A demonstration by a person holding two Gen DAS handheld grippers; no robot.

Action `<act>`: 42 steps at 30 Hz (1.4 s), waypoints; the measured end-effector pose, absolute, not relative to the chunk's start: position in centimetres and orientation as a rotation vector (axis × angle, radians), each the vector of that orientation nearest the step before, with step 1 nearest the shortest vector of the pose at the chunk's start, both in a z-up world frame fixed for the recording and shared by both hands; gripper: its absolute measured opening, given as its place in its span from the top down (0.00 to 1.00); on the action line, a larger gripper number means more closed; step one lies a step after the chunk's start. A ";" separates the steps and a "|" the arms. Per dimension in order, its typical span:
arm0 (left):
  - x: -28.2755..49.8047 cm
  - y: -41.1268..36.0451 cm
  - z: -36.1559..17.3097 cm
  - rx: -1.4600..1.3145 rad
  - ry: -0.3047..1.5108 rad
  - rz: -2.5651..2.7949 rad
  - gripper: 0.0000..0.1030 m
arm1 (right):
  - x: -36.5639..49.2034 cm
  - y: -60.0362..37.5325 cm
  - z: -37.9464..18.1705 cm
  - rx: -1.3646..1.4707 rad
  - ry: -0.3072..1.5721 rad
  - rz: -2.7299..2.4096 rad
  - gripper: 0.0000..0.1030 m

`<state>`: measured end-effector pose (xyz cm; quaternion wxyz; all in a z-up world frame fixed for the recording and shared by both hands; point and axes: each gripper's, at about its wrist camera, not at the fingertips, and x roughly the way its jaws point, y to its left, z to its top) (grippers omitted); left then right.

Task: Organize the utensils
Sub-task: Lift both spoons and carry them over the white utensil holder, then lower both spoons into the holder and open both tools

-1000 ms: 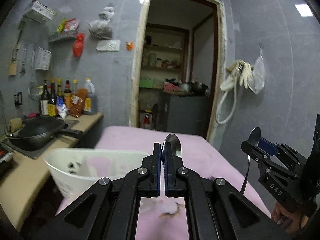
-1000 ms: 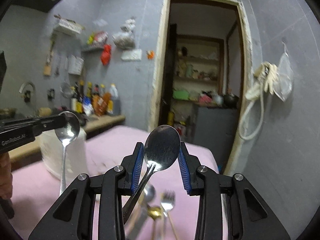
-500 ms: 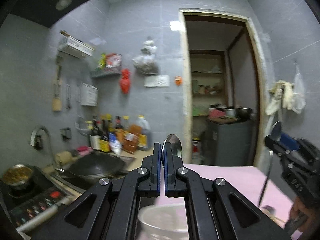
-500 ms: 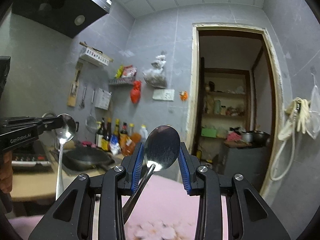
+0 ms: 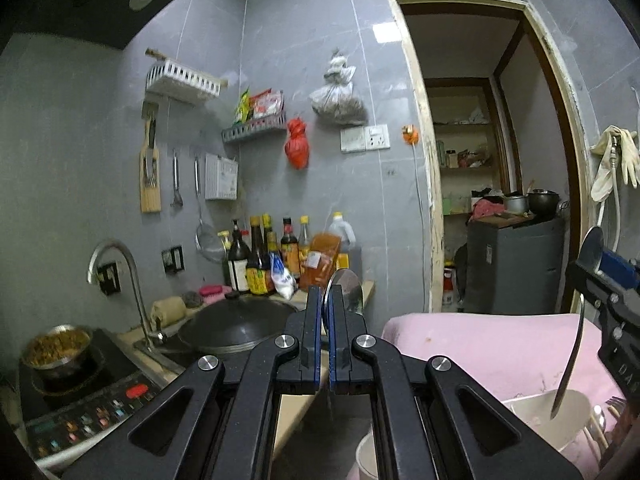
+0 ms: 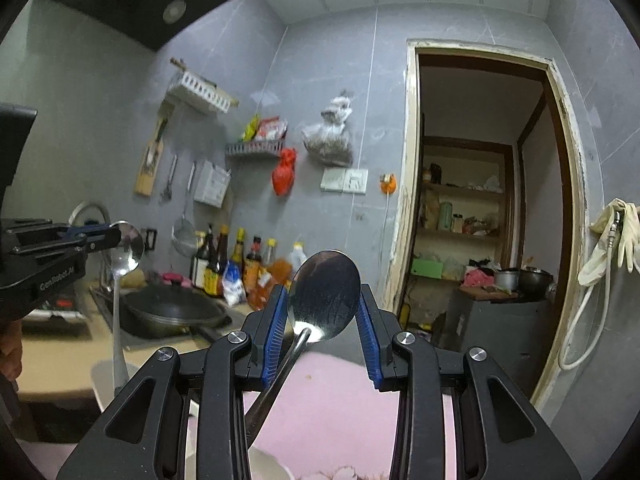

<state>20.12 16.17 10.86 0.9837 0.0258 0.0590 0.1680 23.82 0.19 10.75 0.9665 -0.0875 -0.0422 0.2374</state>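
- Plainly, each hand-held gripper carries a steel spoon aloft: the left gripper [image 5: 325,312] has its fingers pressed nearly together on the edge-on bowl of the left spoon [image 5: 346,286], and the right gripper [image 6: 323,306] has its fingers spread only as wide as the bowl of the right spoon [image 6: 325,294], whose handle hangs down between them.
- The spoons look light, stiff and slick; held by the smooth bowl, either could pivot or slip, so I judge the neck a surer place to take hold.
- The white basket [image 5: 560,412] sits low on the pink-covered surface [image 5: 500,344], partly behind the fingers; what lies inside it I cannot tell.
- More cutlery at the left view's right edge is cut off.
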 end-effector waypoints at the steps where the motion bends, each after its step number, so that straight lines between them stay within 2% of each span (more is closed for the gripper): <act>1: 20.2 16.3 10.5 0.044 0.123 0.335 0.99 | 23.9 0.4 10.4 -0.181 -0.074 0.474 0.69; 9: 20.9 16.6 8.9 0.033 0.137 0.349 0.99 | 24.6 1.6 8.6 -0.202 -0.017 0.478 0.69; 16: 21.2 17.0 7.4 -0.054 0.231 0.209 0.98 | 25.0 2.0 7.4 -0.222 0.054 0.504 0.67; 18: 20.9 17.3 7.2 -0.110 0.247 0.142 0.95 | 25.0 1.8 7.2 -0.218 0.077 0.519 0.60; 23: 20.7 17.7 7.9 -0.195 0.294 0.024 0.91 | 24.5 1.2 7.7 -0.194 0.107 0.547 0.54; 26: 20.2 17.7 8.7 -0.226 0.286 0.010 0.78 | 23.9 0.3 8.5 -0.166 0.101 0.547 0.48; 27: 19.8 17.6 9.1 -0.237 0.269 0.005 0.68 | 23.6 -0.2 8.9 -0.155 0.098 0.544 0.43; 28: 19.3 17.5 9.5 -0.247 0.250 0.001 0.64 | 23.3 -0.7 9.3 -0.141 0.096 0.540 0.39; 30: 18.4 17.0 10.1 -0.253 0.228 -0.007 0.61 | 22.6 -1.7 9.9 -0.115 0.090 0.534 0.28; 32: 17.5 16.2 10.7 -0.246 0.218 -0.023 0.57 | 21.7 -3.1 10.5 -0.094 0.077 0.520 0.23; 34: 16.9 15.5 11.0 -0.244 0.212 -0.040 0.46 | 20.7 -4.4 10.9 -0.075 0.068 0.505 0.18; 36: 16.1 14.6 11.4 -0.242 0.201 -0.061 0.40 | 19.7 -5.6 11.2 -0.057 0.058 0.488 0.07; 39: 14.7 13.0 11.6 -0.229 0.187 -0.090 0.27 | 18.3 -7.5 11.4 -0.036 0.049 0.460 0.00; 42: 13.7 11.5 11.6 -0.213 0.171 -0.111 0.16 | 16.9 -9.2 11.5 -0.026 0.043 0.429 0.00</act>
